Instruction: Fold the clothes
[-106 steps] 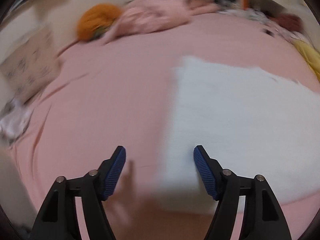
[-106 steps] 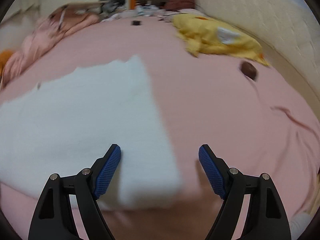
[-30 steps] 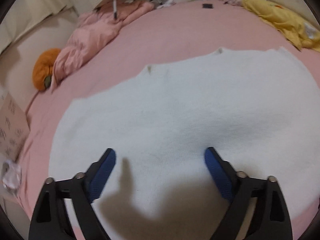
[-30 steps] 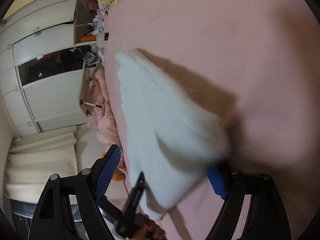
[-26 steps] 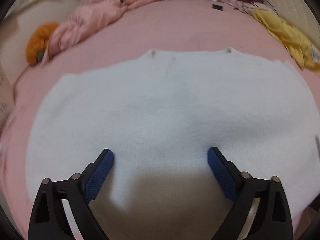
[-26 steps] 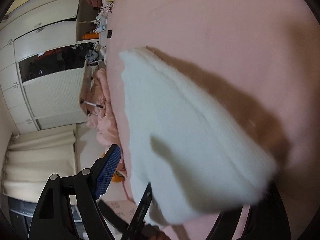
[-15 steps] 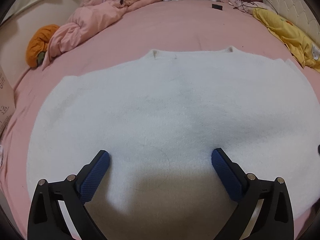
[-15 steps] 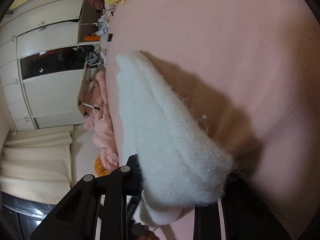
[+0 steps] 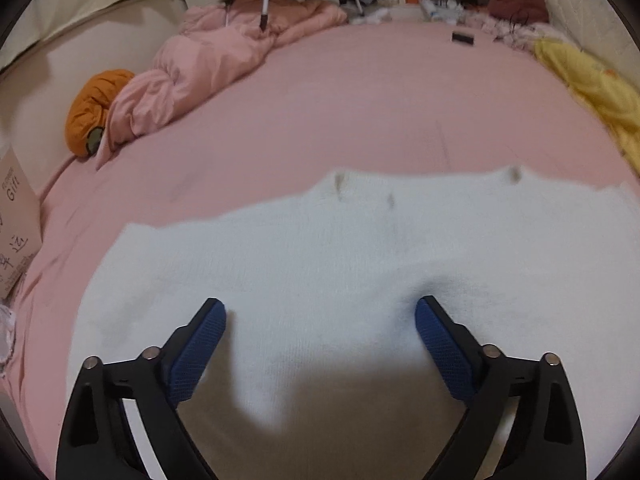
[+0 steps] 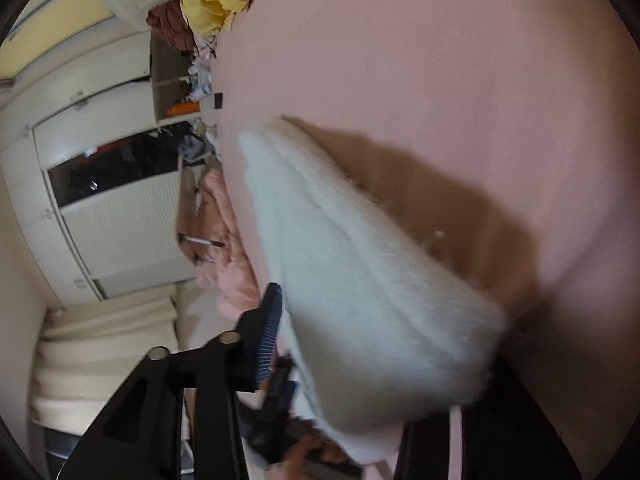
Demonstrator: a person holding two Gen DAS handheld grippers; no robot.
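Spreading flat on the pink bedsheet [image 9: 360,112], the white sweater [image 9: 320,264] lies beneath and ahead of the left gripper [image 9: 320,316], whose jaws, closing slightly, stand wide and empty above it. A lifted sweater edge sits between the opening jaws of the right gripper [image 10: 384,344], apparently for folding over; whether the pads press it cannot be told.

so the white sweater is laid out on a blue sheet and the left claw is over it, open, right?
Not quite: the sheet is pink, not blue, as the left wrist view shows. The rest holds: the white sweater is laid out on it, with the left claw over it, open.
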